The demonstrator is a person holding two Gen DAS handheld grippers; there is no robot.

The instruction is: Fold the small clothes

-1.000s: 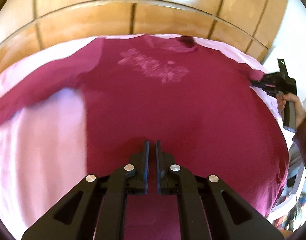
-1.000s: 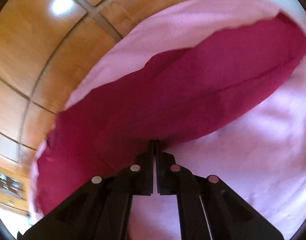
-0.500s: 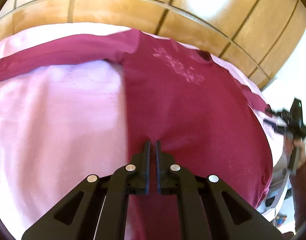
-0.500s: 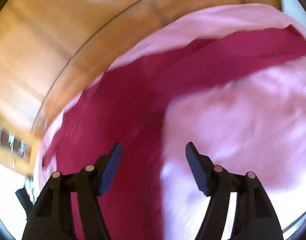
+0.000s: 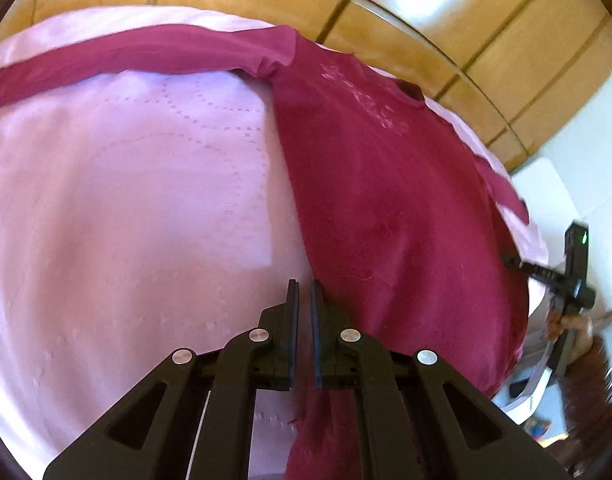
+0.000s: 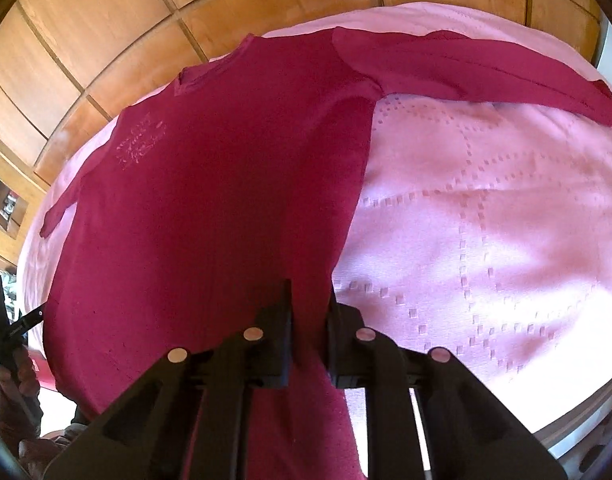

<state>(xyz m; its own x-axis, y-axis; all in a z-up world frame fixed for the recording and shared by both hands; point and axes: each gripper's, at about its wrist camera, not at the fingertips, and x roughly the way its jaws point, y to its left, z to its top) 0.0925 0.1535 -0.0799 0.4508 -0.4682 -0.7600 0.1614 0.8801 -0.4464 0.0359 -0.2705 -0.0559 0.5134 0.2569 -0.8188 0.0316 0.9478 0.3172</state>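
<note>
L wrist view: left gripper (image 5: 302, 312) has its jaws nearly together, a thin slit between the pads, clamped on the near hem of the maroon long-sleeve shirt (image 5: 377, 200); cloth runs down under the jaws toward the cam. Shirt body spreads ahead and to the right of the jaws, flat on the pink bedspread (image 5: 126, 200). One sleeve (image 5: 146, 54) stretches far ahead-left of the jaws, straight across the spread. Pale print (image 5: 365, 100) on the chest, ahead-right, collar beyond it. Other sleeve lies far right, near the spread's edge. Right gripper (image 5: 513, 260) shows at the far right edge w/ a hand (image 5: 565, 320) on its handle; its tips sit at the shirt's side edge. Wood panels (image 5: 425, 20) behind the bed.

R wrist view: right gripper (image 6: 309, 312) jaws have just been closing; now a narrow gap w/ the shirt (image 6: 210, 200) hem bunched between the pads, gripped. Shirt body lies ahead and left of the jaws; bare spread (image 6: 485, 220) w/ dotted weave is right of them. A sleeve (image 6: 465, 68) reaches ahead-right. Print (image 6: 140, 142) ahead-left. The other gripper's body (image 6: 10, 328) and hand (image 6: 14, 376) are at the far left edge; can't tell its jaws from here.
</note>
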